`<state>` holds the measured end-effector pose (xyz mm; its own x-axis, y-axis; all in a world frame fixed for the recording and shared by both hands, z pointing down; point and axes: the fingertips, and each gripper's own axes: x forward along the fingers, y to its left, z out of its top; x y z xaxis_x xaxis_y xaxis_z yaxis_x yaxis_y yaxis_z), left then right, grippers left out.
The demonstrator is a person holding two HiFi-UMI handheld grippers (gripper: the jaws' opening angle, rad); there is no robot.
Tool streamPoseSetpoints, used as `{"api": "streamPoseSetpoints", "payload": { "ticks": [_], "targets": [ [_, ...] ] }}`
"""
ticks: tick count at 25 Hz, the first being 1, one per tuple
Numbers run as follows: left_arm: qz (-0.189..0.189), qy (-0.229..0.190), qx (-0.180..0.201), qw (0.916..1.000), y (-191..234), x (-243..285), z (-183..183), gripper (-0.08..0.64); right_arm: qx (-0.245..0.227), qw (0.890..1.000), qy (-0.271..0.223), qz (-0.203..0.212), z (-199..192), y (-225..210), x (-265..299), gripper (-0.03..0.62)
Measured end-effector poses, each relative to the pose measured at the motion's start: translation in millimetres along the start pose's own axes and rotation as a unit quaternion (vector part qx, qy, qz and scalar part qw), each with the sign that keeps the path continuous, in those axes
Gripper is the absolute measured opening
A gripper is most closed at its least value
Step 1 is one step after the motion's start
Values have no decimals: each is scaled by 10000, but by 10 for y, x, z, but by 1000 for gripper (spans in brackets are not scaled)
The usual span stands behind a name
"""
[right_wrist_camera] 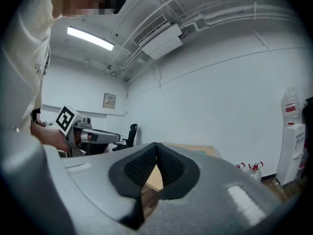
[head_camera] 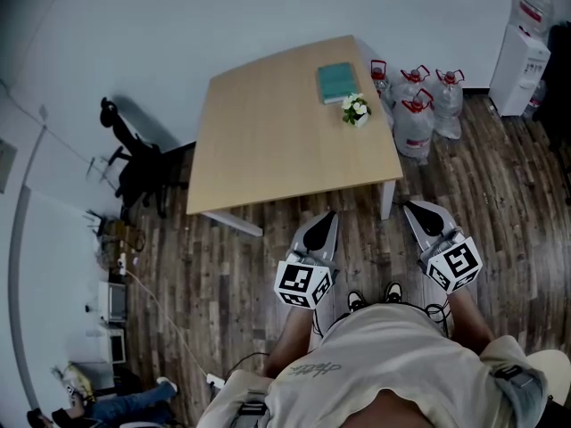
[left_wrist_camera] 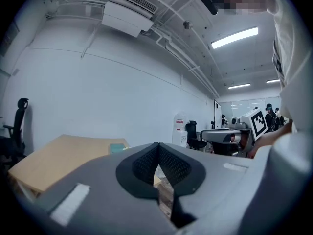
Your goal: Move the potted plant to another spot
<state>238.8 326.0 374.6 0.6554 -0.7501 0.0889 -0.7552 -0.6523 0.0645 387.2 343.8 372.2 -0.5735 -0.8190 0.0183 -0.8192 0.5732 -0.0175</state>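
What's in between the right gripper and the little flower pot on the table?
Nothing much. In the head view, only a strip of wooden floor and bare top of the table lie between the right gripper and the potted plant.

Your worktop (head_camera: 285, 132) looks like pale wood laminate, smooth and matt. The floor (head_camera: 500, 185) under it is dark wood planking with streaky grain and a faint sheen. The left gripper (left_wrist_camera: 158, 146) and right gripper (right_wrist_camera: 156, 146) have matt grey plastic shells. Their pads (left_wrist_camera: 142, 165) are black, finely dimpled and rubber-like. The water bottles (head_camera: 415, 119) beside the worktop are clear, glossy plastic. The book (head_camera: 336, 81) has a matt teal cover, perhaps card, though it is too small to tell. Your shirt (head_camera: 393, 364) is pale, soft cloth.
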Motion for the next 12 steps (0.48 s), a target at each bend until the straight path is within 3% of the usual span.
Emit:
{"api": "streamPoseSetpoints", "payload": {
  "ticks": [5,10,12],
  "targets": [
    [72,74,-150,9998,93,-15,-70,16,197,9998,82,-15,-39,-96,-44,89],
    [131,145,-253,9995,154,-7,-95,15,118,9998,97,-94,-53,-116,-82,254],
    [95,155,-241,9995,152,3,-81,15,-23,9995,80,-305,-36,-161,-85,353]
  ]
}}
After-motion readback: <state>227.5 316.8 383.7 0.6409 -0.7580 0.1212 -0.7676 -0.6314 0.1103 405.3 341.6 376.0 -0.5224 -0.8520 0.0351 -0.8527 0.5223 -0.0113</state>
